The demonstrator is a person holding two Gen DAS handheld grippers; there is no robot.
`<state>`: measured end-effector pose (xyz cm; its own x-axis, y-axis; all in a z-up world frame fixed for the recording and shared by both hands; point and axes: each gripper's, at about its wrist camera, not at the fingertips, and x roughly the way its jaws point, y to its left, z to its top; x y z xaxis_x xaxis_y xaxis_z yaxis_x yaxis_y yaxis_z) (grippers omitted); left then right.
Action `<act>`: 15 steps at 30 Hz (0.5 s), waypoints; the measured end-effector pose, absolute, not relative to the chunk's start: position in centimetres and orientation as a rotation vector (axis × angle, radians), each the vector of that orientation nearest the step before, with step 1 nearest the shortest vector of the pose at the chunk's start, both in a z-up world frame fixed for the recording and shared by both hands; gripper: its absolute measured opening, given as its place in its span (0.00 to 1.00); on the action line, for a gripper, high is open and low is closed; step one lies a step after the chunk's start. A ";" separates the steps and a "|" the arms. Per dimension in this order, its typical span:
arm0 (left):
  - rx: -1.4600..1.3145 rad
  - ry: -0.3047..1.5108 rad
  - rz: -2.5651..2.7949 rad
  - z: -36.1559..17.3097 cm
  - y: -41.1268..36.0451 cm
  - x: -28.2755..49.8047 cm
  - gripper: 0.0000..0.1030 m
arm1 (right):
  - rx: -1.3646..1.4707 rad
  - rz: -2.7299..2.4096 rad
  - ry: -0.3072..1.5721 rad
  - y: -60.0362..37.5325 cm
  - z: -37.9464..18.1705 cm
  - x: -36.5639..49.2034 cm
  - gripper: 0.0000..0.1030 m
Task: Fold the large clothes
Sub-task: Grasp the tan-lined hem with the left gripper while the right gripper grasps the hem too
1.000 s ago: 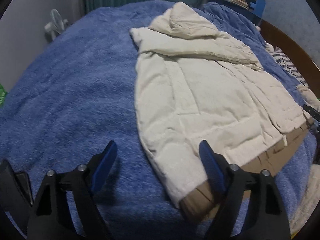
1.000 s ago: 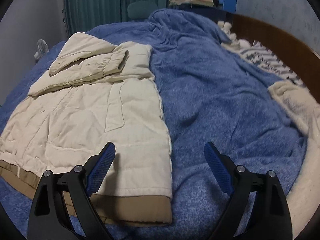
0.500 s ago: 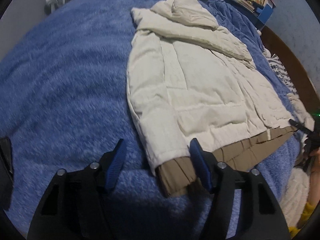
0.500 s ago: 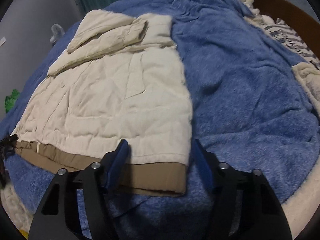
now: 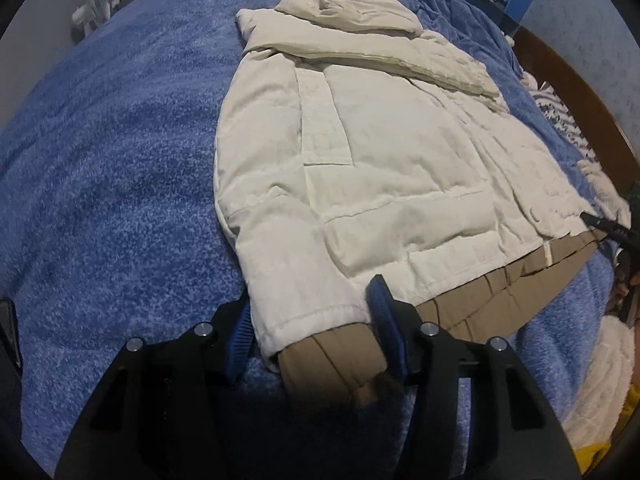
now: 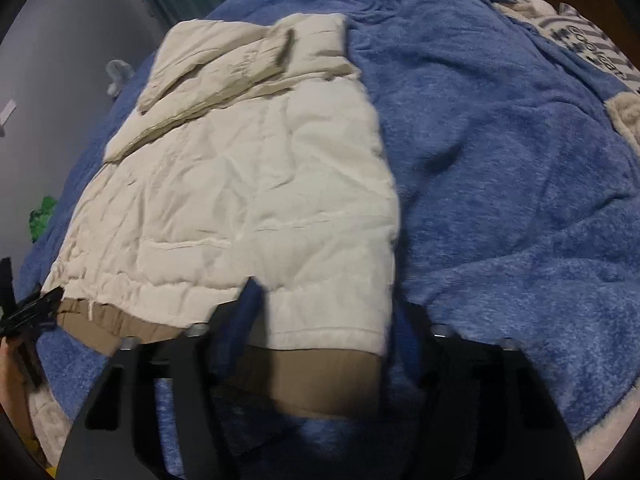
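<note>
Both claws have advanced from hovering short of the hem to straddling the two bottom corners of the jacket.

The cream padded jacket (image 5: 384, 168) lies flat on the blue fleece blanket (image 5: 104, 168) of the bed, hood at the far end and tan lining (image 5: 332, 360) showing along the near hem. The left claw (image 5: 308, 324) is spread, its blue pads on either side of the hem corner on that side, and not pinched on the cloth. The right claw (image 6: 324, 320), blurred by motion, is likewise spread around the opposite hem corner (image 6: 332, 320); contact with the cloth cannot be told. A small white fan (image 5: 94, 4) stands beyond the bed's far edge, and a wooden bed frame (image 5: 576, 80) curves along one side.
</note>
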<state>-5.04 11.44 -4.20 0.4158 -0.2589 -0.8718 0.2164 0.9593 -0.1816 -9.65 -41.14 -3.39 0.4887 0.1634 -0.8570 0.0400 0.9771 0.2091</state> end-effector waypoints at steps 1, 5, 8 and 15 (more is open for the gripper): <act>-0.035 1.099 -0.296 -4.2 11.3 -5.1 0.49 | 0.193 0.069 1.055 -40.9 -3.3 -9.7 0.51; -0.026 1.096 -0.294 -4.2 11.3 -5.0 0.48 | 0.174 0.053 1.049 -40.7 -3.3 -9.5 0.46; -0.028 1.097 -0.298 -4.3 11.3 -4.9 0.47 | 0.199 0.062 1.071 -41.0 -3.8 -9.2 0.47; -0.080 1.124 -0.315 -4.9 11.9 -4.6 0.47 | 0.210 0.059 1.097 -40.9 -4.7 -8.8 0.41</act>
<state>-4.65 11.95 -4.87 0.3932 -0.2876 -0.8733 0.2075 0.9531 -0.2205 -8.76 -40.88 -4.66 0.4566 0.1515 -0.8767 0.0562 0.9785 0.1983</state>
